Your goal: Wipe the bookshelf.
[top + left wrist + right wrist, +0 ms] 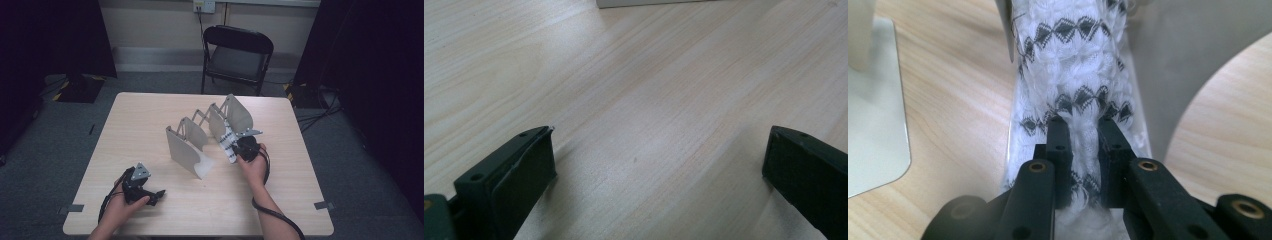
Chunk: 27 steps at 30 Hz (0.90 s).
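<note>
Sock (1075, 75) in right tongs (1083, 125)

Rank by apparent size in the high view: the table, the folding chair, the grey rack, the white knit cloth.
1. table
2. folding chair, though it stands farther off
3. grey rack
4. white knit cloth, pinched by the right tool

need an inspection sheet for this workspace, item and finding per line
surface: pale wood table, bare around the left gripper
job's things: white knit cloth with black diamonds going into a slot of the grey divider rack
clutter: nothing seen
grippers: right gripper shut on the cloth at the rack; left gripper open, low over bare wood
cables: black cable trails from the right gripper along the forearm
surroundings: black folding chair behind the table, grey floor
</note>
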### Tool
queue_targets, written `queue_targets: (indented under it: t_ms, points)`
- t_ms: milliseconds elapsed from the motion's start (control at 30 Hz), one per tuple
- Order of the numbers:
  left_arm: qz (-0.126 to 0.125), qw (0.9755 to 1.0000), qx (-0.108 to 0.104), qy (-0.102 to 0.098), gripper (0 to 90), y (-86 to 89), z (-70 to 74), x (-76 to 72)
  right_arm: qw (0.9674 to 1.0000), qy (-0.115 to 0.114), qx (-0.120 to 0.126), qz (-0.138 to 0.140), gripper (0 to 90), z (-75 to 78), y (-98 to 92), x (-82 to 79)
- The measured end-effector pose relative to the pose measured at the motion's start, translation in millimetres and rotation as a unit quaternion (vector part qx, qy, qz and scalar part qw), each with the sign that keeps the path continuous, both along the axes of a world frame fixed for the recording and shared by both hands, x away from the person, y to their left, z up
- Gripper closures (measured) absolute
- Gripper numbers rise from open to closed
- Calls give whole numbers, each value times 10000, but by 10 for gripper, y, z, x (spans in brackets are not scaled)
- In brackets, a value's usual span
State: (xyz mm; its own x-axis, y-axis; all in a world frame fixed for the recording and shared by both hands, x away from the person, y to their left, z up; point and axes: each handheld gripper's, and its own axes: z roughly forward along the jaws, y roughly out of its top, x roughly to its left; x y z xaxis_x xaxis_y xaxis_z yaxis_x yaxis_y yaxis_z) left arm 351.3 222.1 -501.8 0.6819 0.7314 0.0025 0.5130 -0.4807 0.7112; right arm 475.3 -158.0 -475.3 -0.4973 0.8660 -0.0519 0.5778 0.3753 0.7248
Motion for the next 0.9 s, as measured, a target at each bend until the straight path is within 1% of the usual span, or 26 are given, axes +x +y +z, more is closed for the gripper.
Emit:
queue_targets:
  t_ms: [67,100,200,233,267,367,400,467,533,567,667,767,833,900]
  points:
    - [22,10000,-36,0,1,-5,-3,-2,10000,-81,32,7,790,89,-29,-11]
    - [4,10000,5,-4,1,0,0,0,9999,-115,40,4,790,120,-37,-16]
    - [9,10000,-10,-2,1,-1,-1,0,9996,-259,132,-16,790,249,-69,-29]
    - [1,10000,17,-8,1,2,1,0,9994,-305,155,-17,791,292,-75,-31]
    - [9,10000,-12,-1,1,-1,-1,-1,9993,-351,162,-8,791,337,-81,-33]
    - [2,10000,16,-7,1,2,1,0,9985,-484,249,8,791,474,-77,-32]
    - [9,10000,-11,-1,1,-1,-1,0,9982,-550,253,8,791,522,-70,-33]
    - [-2,10000,9,1,1,2,1,1,9972,-693,282,36,791,630,-54,-24]
    - [6,10000,-10,0,1,-1,-1,0,9966,-770,303,31,791,699,-44,-11]
    - [2,10000,-5,0,1,-1,-1,0,9958,-863,289,28,791,766,-30,5]
    - [-4,10000,4,2,1,1,0,0,9938,-1077,265,-19,791,882,0,33]
    - [3,10000,-5,2,1,0,0,0,9934,-1118,261,-32,791,925,22,86]
    - [2,10000,-5,1,1,0,0,0,9941,-1052,263,4,791,898,45,134]
    - [18,10000,-30,1,1,-4,-2,-2,9951,-968,219,21,791,821,75,168]
